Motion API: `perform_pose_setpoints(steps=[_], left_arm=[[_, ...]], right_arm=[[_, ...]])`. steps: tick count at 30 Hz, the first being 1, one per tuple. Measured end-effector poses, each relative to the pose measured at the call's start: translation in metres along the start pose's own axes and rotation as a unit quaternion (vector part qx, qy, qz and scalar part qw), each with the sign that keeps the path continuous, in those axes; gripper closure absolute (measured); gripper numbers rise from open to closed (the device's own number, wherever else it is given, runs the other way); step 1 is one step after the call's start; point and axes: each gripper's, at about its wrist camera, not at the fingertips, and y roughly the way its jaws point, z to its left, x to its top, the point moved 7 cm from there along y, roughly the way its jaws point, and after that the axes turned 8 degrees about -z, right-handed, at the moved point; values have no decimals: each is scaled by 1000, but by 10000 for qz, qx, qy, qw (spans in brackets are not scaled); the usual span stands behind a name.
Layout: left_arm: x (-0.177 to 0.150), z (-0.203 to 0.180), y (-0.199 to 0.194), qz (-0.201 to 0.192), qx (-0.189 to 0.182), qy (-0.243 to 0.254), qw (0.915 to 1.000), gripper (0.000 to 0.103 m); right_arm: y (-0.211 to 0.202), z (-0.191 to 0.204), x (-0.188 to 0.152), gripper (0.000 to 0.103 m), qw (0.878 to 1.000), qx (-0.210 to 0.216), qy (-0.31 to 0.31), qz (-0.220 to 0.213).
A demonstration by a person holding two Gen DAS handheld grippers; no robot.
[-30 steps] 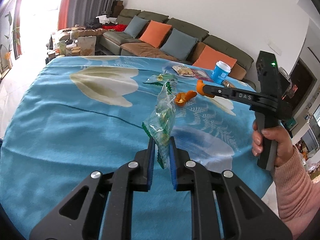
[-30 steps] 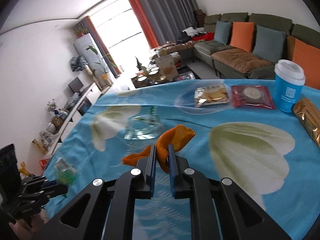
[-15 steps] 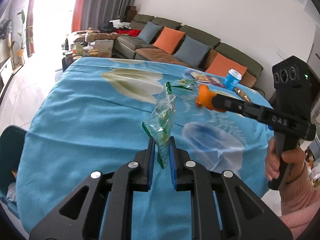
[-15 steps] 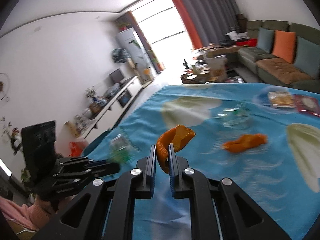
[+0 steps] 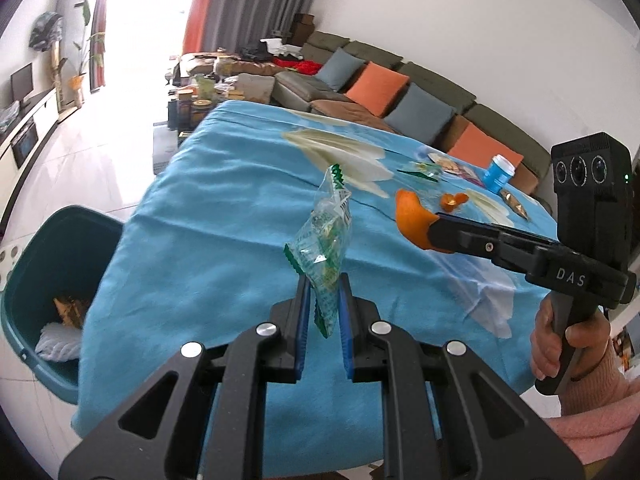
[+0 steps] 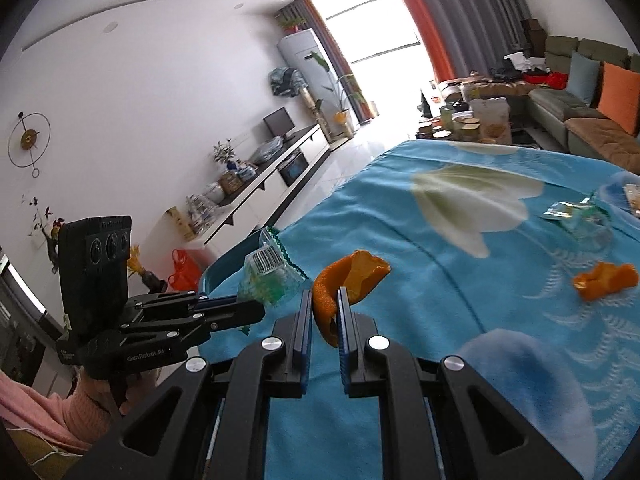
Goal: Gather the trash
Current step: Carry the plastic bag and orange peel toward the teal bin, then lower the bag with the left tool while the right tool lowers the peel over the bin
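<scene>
Right of the bin (image 5: 52, 264), wrapper (image 5: 326, 248) and peel (image 6: 344, 280) are pinched in near-closed left gripper (image 5: 324, 312) and right gripper (image 6: 324, 316); release is best made over the bin.

Blue floral tablecloth (image 5: 224, 248) bears orange peel (image 6: 606, 280), wrapper (image 6: 576, 220), cup (image 5: 498, 174).

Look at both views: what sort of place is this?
Most likely a home living room: a long sofa with cushions, a low TV cabinet along the wall, and a table under a blue cloth.

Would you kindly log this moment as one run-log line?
left gripper: shut on clear green-edged plastic wrapper | right gripper: shut on orange peel | teal bin: beside table
</scene>
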Motion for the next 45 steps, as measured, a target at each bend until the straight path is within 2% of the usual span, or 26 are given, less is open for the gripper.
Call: perform_pose_setpoints(steps=[25, 45], left_arm=[[1, 65, -47, -359, 748, -358, 9959, 89], [1, 101, -68, -488, 1153, -595, 9903, 89]], right_arm=[[64, 64, 1, 93, 9960, 757, -341, 342], [99, 93, 3, 93, 9913, 1050, -563, 565]])
